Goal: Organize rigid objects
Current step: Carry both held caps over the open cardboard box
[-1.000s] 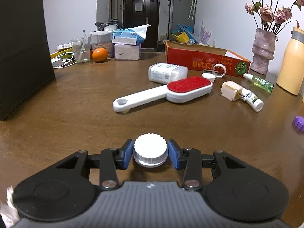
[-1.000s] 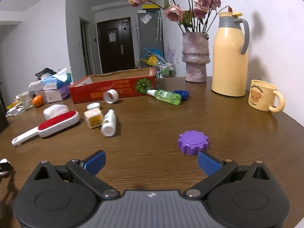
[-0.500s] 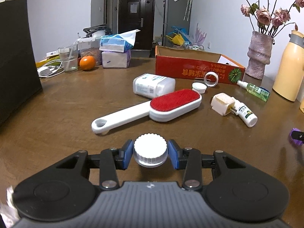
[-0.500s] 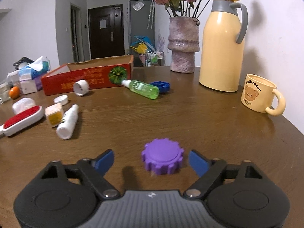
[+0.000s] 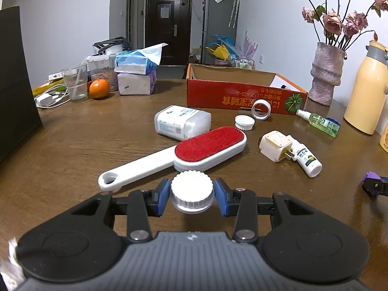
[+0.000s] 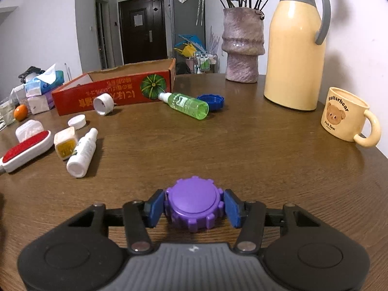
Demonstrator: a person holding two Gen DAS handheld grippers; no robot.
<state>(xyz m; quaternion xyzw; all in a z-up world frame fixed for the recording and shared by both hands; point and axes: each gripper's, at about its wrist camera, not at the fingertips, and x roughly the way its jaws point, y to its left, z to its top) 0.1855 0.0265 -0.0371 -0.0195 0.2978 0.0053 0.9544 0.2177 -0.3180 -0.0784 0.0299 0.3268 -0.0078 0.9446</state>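
My left gripper is shut on a white ribbed cap, held just above the brown table in front of the red lint brush. In the right wrist view a purple toothed cap lies on the table between the blue pads of my right gripper. Its jaws are closing and the pads touch the cap's two sides. The open red cardboard box stands at the back left, also seen as the red box from the left wrist.
Loose on the table lie a white container, a small white cap, a white ring, a cream plug, a white bottle, a green spray bottle and a blue cap. Vase, thermos and mug stand right.
The right gripper moved forward around the purple cap and its jaws closed from wide open onto it. The left gripper carried the white cap forward toward the lint brush.
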